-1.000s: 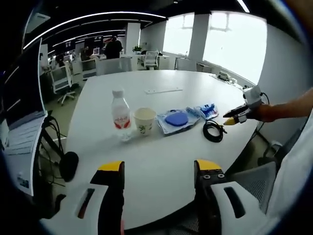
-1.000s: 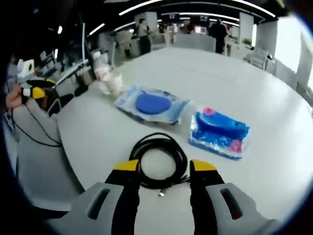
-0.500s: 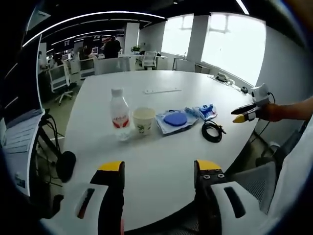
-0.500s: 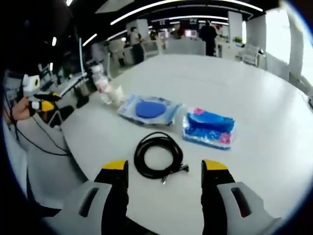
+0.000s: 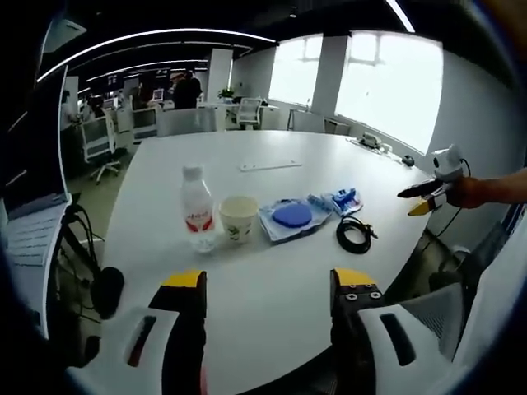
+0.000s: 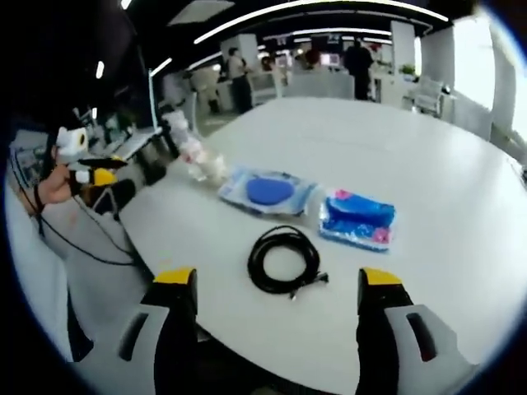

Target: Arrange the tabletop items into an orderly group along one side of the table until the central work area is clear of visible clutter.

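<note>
Both the left claw (image 5: 266,284) and right claw (image 6: 278,284) gape wide, empty, above the table (image 5: 272,177).

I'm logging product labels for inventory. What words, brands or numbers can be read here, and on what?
No text can be read.
Bottle: red label, print too blurred.
Paper cup: green marks, unreadable.
Blue tissue pack: pink and white print, too small.
Clear packet with blue disc: no legible text.
</note>
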Tool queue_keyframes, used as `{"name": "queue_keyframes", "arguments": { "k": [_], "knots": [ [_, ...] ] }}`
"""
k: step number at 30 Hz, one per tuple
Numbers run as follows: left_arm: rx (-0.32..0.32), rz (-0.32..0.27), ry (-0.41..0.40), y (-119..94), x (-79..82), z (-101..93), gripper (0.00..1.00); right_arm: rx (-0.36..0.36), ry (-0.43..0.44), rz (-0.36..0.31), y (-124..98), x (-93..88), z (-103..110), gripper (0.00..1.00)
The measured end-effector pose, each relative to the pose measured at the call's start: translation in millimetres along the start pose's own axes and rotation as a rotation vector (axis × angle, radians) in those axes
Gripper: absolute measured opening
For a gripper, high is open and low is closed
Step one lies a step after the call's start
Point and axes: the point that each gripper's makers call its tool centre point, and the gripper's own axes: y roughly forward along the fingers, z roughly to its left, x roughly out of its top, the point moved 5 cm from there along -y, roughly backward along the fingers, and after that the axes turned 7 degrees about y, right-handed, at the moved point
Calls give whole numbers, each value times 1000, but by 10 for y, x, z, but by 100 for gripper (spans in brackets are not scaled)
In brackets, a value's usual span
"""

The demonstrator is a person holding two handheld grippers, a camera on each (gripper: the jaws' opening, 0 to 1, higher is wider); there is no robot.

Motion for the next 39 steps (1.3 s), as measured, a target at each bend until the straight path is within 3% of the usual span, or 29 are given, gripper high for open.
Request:
{"name": "queue_keyframes", "arguments": {
  "k": [8,15,39],
  "knots": [
    [-2,-5,-35,-38,-52,27,63,17,21,-8,-35,-64,142,86],
    [-3,-23,-50,5,-32,31,64,18,17,-16,-43,-13,166,90],
    [-31,12,-35,48,-92,30,66,24,43,-3,35,-52,157,89]
  ]
}}
